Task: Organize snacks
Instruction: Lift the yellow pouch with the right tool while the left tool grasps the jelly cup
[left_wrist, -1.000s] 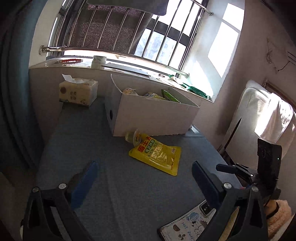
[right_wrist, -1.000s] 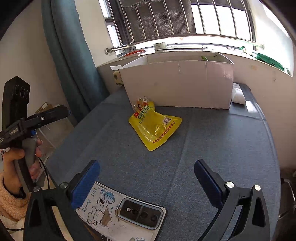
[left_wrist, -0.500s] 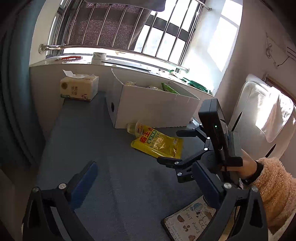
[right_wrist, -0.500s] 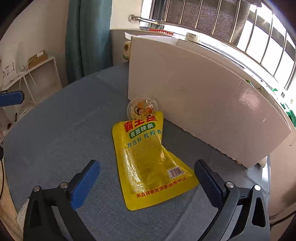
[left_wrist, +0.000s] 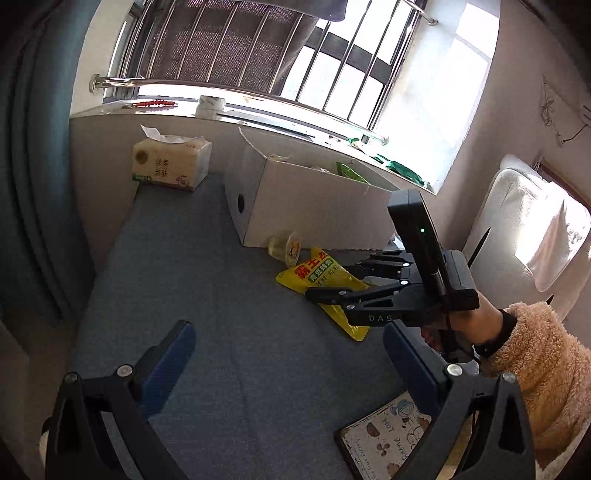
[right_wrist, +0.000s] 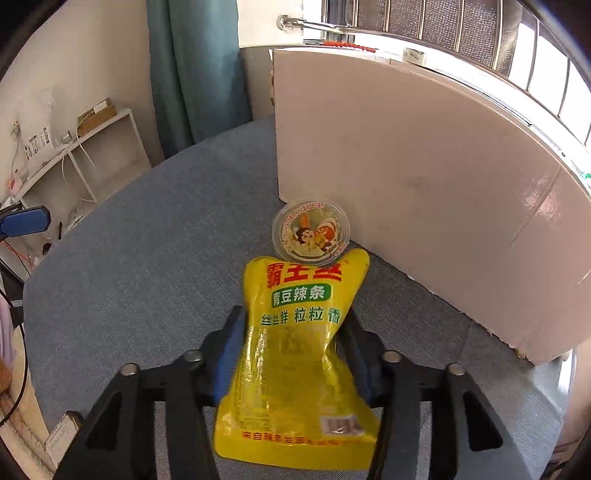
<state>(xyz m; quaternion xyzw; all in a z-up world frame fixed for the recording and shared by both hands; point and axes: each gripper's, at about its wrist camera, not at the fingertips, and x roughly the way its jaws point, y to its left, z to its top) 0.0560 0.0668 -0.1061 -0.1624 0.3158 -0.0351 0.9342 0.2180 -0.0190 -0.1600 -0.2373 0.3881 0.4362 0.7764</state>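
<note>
The right gripper (right_wrist: 291, 332) has just closed on the yellow pouch (right_wrist: 295, 354) at frame centre, readying it for the box (right_wrist: 424, 177); the left gripper (left_wrist: 288, 354) gapes wide, empty.

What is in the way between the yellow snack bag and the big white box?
The right gripper has just closed on the yellow snack bag. A little round jelly cup lies between it and the white box, against the box's wall.
</note>
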